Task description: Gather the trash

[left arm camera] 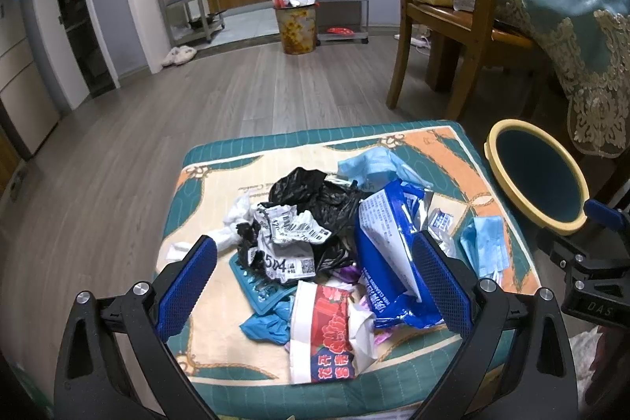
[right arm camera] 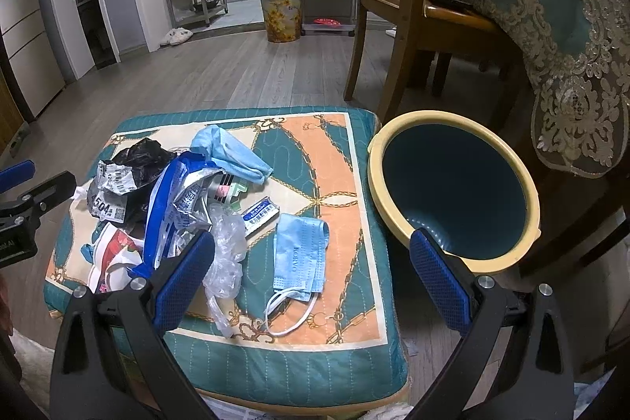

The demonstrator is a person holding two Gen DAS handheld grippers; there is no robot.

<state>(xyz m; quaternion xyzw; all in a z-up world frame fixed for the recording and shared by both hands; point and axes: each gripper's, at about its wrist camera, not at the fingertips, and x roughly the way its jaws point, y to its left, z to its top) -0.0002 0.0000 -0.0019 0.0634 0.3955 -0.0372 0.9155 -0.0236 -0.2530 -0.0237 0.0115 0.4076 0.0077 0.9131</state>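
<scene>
Left gripper [left arm camera: 315, 282] spread wide, empty, hovering over the trash pile [left arm camera: 315, 243] heaped on the patterned cushion [left arm camera: 220, 168]. Right gripper [right arm camera: 313, 278] also wide and empty above a blue face mask [right arm camera: 300, 250]; teal bin [right arm camera: 453, 187] just beside the cushion.

trash pile [left arm camera: 315, 247]: lower items buried | bin [right arm camera: 453, 184]: bottom dark, contents perhaps unseen

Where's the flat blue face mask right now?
Right wrist view: the face mask lies flat on the cushion, between the clear plastic wrap and the bin.
</scene>
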